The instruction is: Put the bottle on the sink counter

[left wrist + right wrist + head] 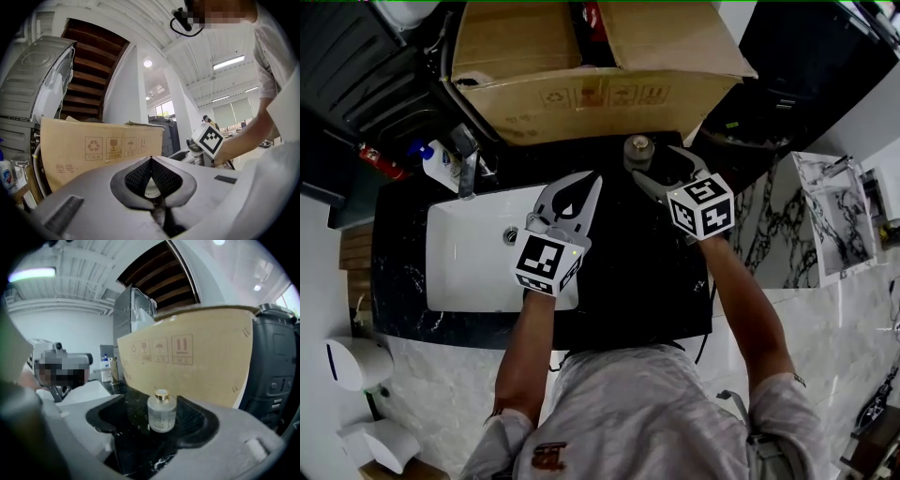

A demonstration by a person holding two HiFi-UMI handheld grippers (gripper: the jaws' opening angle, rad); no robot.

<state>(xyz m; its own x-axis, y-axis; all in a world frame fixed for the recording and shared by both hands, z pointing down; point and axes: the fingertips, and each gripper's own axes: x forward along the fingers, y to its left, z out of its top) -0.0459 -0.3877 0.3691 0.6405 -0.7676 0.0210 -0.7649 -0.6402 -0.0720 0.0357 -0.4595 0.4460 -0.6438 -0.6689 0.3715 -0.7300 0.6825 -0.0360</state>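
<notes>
A small frosted glass bottle [637,150] with a gold cap stands upright on the black sink counter [647,272], just in front of the cardboard box. In the right gripper view the bottle [161,412] sits between the jaws of my right gripper [151,422], which are spread wide and do not press on it. From the head view, my right gripper [654,161] reaches in from the lower right. My left gripper [592,180] hovers over the counter beside the basin, jaw tips touching and nothing held. In its own view, my left gripper [151,161] points toward the box.
A large cardboard box [591,56] stands at the back of the counter, close behind the bottle. The white sink basin [478,253] lies to the left, with a faucet [467,161] and a white and blue soap bottle [441,165] behind it. A dark appliance [274,376] stands right of the box.
</notes>
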